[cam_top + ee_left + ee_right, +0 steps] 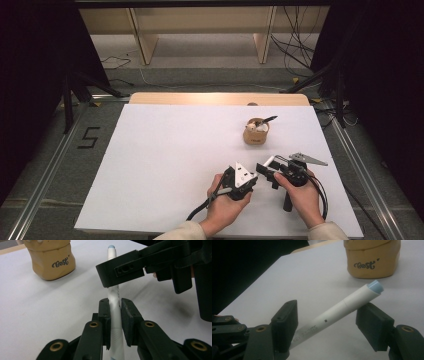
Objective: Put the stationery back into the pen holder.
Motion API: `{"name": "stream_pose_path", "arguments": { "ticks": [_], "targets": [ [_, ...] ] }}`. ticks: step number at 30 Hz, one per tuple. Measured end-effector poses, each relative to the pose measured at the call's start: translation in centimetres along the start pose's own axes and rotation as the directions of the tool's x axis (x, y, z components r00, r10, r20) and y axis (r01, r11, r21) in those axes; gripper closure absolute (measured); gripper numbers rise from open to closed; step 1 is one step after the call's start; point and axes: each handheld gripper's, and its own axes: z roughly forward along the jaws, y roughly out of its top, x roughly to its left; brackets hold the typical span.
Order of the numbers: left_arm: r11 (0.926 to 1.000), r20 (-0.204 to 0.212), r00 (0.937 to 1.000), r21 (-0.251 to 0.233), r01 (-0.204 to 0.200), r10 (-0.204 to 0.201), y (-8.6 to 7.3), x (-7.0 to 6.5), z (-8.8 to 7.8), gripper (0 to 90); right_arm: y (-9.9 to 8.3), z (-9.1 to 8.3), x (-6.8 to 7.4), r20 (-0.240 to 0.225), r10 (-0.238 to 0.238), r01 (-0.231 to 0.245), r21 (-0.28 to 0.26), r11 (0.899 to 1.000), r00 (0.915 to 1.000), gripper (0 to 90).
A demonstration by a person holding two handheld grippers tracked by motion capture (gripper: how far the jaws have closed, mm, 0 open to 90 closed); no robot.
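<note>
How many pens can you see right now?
2: a white marker clamped in the left gripper, and a black pen sticking out of the tan pouch. More may hide inside.

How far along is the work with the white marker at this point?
Done: the left gripper is shut on the white marker, off the table. In hand: the right gripper straddles the marker's blue-tipped end, jaws open, pads apparently not pressing. Left, probably: pulling the cap or passing it on. The tan pouch already holds other items.
</note>
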Motion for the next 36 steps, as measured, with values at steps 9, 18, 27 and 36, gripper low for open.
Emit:
{"name": "stream_pose_path", "arguments": {
  "ticks": [9, 18, 27, 36],
  "targets": [
    [0.9999, -0.005, 1.0000, -0.016, 0.004, -0.004, 0.1, 0.0, -0.1, 78.7, -0.3, 0.4, 0.4, -0.022, 0.019, -0.019, 0.009, 1.000, 0.9996, 40.4],
    [0.9997, -0.010, 0.9999, -0.024, 0.007, -0.007, 0.3, 0.1, -0.1, 78.7, -0.3, 0.5, 0.7, -0.045, 0.049, -0.049, 0.000, 0.999, 0.9978, 50.2],
    [0.9992, -0.019, 0.9998, -0.040, 0.006, -0.007, 0.3, 0.1, -0.2, 78.6, 0.0, 0.2, 0.7, -0.112, 0.107, -0.111, -0.029, 0.993, 0.9879, 66.7],
    [0.9976, -0.014, 0.9999, -0.070, -0.004, 0.003, 0.5, 0.3, -0.3, 78.3, 0.4, -0.2, 1.4, -0.188, 0.129, -0.143, -0.064, 0.988, 0.9737, 78.6]
  ]
}}
